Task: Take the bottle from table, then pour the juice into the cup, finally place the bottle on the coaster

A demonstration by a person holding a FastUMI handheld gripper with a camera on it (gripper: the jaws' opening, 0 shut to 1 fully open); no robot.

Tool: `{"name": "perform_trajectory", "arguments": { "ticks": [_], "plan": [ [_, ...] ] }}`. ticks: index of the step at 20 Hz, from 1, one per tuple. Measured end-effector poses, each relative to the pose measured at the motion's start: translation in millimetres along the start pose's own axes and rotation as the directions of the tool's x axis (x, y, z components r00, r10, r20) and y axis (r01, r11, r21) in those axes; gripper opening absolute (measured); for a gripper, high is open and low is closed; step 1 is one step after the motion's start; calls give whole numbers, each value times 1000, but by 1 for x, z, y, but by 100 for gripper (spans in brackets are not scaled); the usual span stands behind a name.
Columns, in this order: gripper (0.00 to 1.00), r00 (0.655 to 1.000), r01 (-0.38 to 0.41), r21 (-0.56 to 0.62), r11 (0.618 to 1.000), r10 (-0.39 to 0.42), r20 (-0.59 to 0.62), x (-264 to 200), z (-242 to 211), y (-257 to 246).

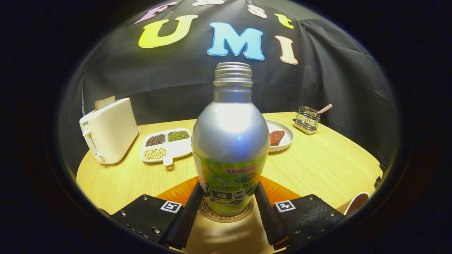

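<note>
The bottle point(231, 141) stands upright (uncapped) on the coaster point(226, 213). The gripper point(227, 203) has both fingers pressed against its lower sides, gripping it. A cup point(357, 203) sits off right.

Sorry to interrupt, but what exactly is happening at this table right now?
A person's handheld gripper has its two fingers on either side of a silver bottle, which stands upright on a round coaster on the wooden table. Whether the fingers press on it is unclear. Beyond it sit a toaster, a tray of beans and a plate.
</note>
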State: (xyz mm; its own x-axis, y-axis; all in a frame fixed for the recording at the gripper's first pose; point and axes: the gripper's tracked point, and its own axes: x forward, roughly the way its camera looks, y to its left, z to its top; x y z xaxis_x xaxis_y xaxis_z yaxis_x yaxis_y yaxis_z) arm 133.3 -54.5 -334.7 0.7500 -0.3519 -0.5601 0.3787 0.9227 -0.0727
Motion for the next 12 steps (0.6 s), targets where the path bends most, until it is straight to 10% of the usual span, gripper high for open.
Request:
{"name": "perform_trajectory", "arguments": {
  "ticks": [12],
  "plan": [
    [98, 999, -14, 21, 1000, 14, 40, -34, 16, 1]
  ]
}}
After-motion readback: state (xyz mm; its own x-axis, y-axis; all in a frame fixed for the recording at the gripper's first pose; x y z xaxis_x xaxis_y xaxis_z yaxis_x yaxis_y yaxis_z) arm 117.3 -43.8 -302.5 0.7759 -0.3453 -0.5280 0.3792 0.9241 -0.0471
